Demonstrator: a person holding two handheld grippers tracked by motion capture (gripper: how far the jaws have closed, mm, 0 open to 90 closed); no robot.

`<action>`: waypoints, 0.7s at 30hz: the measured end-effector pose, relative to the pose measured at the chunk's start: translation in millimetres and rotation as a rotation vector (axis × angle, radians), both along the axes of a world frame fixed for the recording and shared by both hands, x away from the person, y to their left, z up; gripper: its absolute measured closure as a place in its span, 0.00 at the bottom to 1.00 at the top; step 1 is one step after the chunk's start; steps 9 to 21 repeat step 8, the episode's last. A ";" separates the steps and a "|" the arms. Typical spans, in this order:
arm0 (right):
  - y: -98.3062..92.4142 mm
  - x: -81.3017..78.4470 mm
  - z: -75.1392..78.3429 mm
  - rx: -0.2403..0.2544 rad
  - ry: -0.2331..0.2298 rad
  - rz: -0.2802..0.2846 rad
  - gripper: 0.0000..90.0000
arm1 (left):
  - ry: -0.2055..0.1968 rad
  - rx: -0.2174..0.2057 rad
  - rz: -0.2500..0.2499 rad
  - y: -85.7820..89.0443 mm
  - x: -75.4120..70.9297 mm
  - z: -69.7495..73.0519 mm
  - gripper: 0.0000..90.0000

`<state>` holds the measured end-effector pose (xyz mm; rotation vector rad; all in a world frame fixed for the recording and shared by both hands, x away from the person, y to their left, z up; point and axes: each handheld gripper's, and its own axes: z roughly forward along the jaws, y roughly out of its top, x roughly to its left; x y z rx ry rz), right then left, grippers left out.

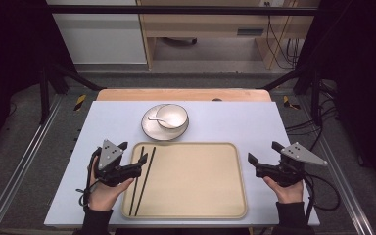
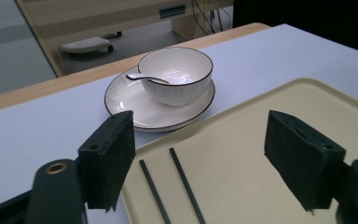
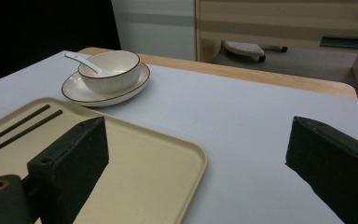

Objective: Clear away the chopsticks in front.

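A beige tray (image 1: 196, 181) lies on the pale surface (image 1: 235, 122) in front of the person. Two black chopsticks (image 1: 143, 180) lie side by side in the tray along its left edge, running roughly from near to far. Beyond the tray's far edge sits a white plate (image 1: 151, 128) with a dark rim, just apart from the tray. A white bowl (image 1: 172, 116) rests on the plate, toward its right side, and a white spoon (image 1: 154, 118) leans in the bowl with its handle over the left rim.

The left gripper (image 1: 133, 155) is held in the left hand (image 1: 104, 188) at the tray's left edge, above the far ends of the chopsticks. In the left gripper view its fingers (image 2: 109, 158) stand wide apart with nothing between them, the chopsticks and plate ahead.

The right gripper (image 1: 263, 154) is held in the right hand (image 1: 290, 190) just right of the tray, over bare surface. Its fingers (image 3: 74, 158) are also spread wide and hold nothing; the tray's right corner lies between them in the right gripper view.
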<state>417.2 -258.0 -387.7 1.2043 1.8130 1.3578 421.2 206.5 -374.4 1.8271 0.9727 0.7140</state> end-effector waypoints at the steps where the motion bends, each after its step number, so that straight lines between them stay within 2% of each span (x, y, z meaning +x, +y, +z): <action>1: -1.2 -0.1 -0.3 0.003 0.001 -0.003 0.06 | 0.004 0.002 -0.006 1.3 1.2 -0.2 0.24; 2: -1.7 0.1 -0.5 0.002 -0.001 -0.003 0.06 | 0.015 0.007 -0.025 5.2 4.5 -2.1 0.22; 5: -3.7 0.2 -1.5 0.002 0.005 -0.009 0.06 | 0.043 0.013 -0.021 15.4 8.4 -9.4 0.15; 6: -4.2 0.2 -1.8 0.001 0.006 -0.012 0.06 | 0.055 -0.008 -0.014 20.8 9.0 -13.6 0.14; 8: -5.3 0.8 -2.3 0.001 0.005 -0.014 0.06 | 0.064 -0.022 -0.008 29.9 8.0 -21.0 0.13; 21: -5.3 0.8 -2.3 0.001 0.005 -0.014 0.06 | 0.064 -0.022 -0.008 29.9 8.0 -21.0 0.13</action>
